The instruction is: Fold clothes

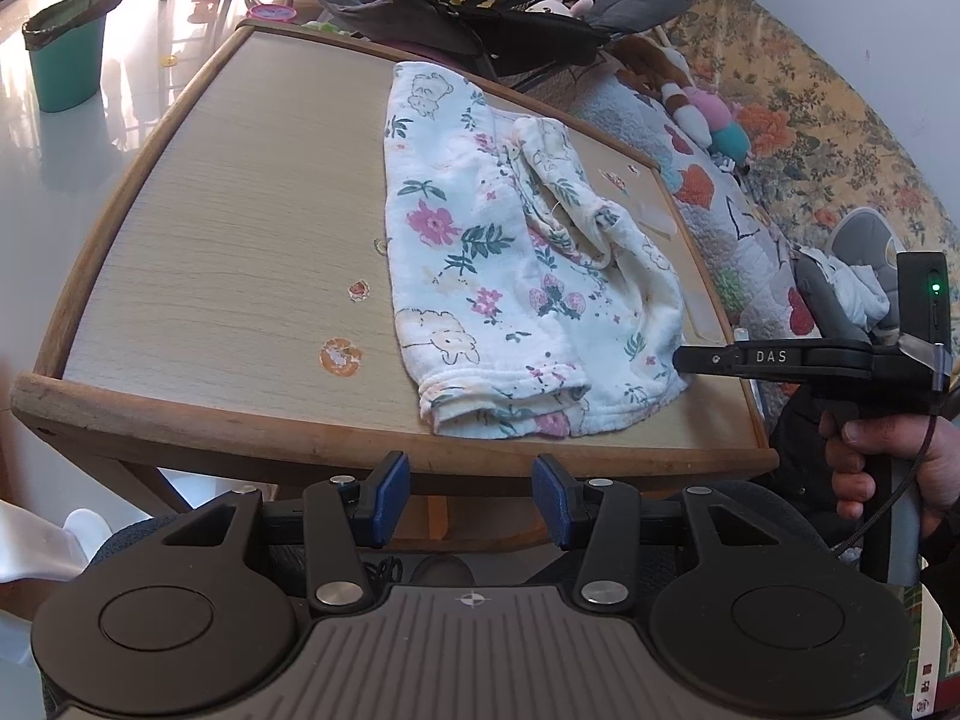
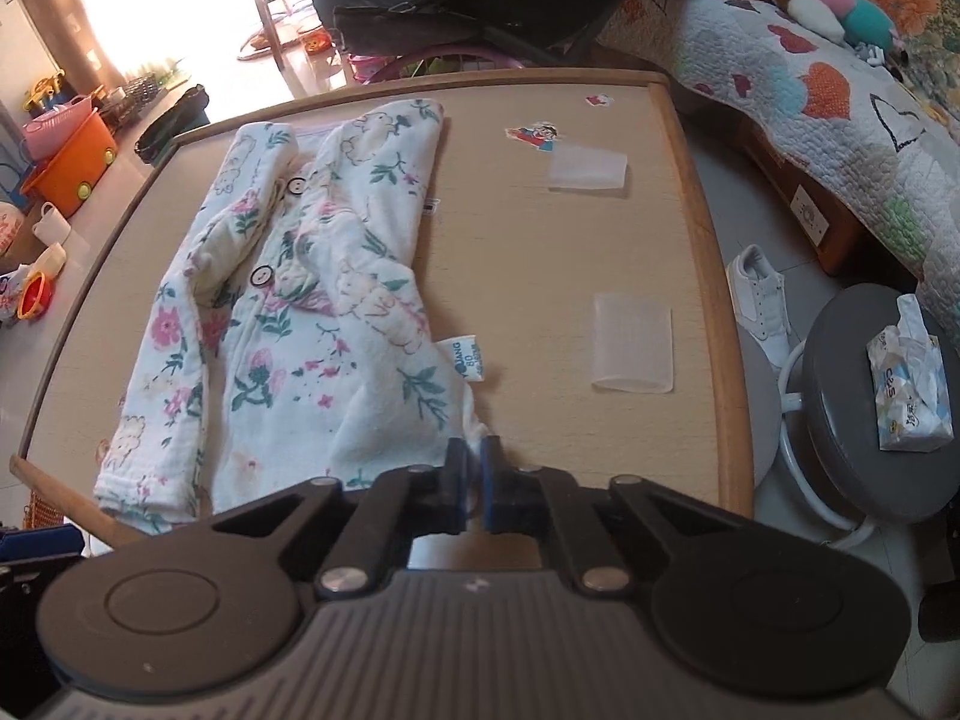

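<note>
A low wooden table (image 2: 708, 276) with a pale top and a raised rim carries a white floral baby garment (image 2: 288, 324), spread from the near edge towards the far left corner. Two clear plastic pieces (image 2: 633, 342) lie near the right edge, well apart from it. Small cartoon stickers (image 2: 534, 135) dot the top near the far right corner.

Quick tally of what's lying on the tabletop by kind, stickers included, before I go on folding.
Garment: 1
Clear plastic sleeves: 2
Stickers in the right wrist view: 2
Stickers in the left wrist view: 3
Total: 8
</note>
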Demonstrator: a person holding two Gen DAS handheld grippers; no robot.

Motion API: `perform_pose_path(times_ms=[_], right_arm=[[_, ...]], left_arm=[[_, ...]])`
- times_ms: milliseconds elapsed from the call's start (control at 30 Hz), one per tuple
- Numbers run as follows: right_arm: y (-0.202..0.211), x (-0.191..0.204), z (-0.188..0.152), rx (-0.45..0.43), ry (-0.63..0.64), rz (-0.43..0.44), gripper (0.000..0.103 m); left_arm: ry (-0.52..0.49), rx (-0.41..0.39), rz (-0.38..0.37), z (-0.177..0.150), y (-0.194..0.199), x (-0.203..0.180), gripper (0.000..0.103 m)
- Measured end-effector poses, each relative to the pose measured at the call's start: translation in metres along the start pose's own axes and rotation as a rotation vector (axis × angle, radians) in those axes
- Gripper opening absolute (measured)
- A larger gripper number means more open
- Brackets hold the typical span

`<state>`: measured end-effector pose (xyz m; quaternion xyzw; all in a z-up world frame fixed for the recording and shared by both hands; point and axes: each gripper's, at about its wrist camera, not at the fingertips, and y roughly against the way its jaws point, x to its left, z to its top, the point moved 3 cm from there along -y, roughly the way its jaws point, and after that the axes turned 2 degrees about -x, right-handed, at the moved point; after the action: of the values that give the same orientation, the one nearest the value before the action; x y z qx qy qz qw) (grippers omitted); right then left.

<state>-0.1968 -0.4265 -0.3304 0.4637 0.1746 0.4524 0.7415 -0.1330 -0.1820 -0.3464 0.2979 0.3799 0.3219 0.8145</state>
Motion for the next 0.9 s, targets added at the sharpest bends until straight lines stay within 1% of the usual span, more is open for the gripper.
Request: perform_pose_path(times_ms=[67,167,333,400,533,700,900], right_arm=[[0.006,0.000,-0.001,-0.010,-0.008,0.008,0.003],[0.022,0.003,-0.002,-0.029,-0.021,0.048,0.003],[0.049,0.018,0.000,-0.069,-0.016,0.121,0.003],[0.054,0.028,0.001,-0.070,-0.006,0.150,0.003],[0.052,0.054,-0.001,-0.047,0.043,0.191,0.003],[0.035,0.079,-0.007,0.004,0.089,0.203,0.003],[0.017,0.092,-0.020,0.057,0.134,0.157,0.003]], left_arm=[[-0.001,0.000,0.002,0.000,0.000,0.000,0.048],[0.000,0.000,0.002,0.000,0.000,0.001,0.048],[-0.002,0.002,0.004,0.000,0.000,0.000,0.048],[-0.005,0.003,0.006,0.000,-0.001,-0.001,0.048],[-0.007,0.004,0.010,0.000,-0.001,-0.002,0.048],[-0.006,0.002,0.012,-0.001,0.001,0.000,0.048],[-0.004,0.001,0.011,-0.001,0.001,0.003,0.048]])
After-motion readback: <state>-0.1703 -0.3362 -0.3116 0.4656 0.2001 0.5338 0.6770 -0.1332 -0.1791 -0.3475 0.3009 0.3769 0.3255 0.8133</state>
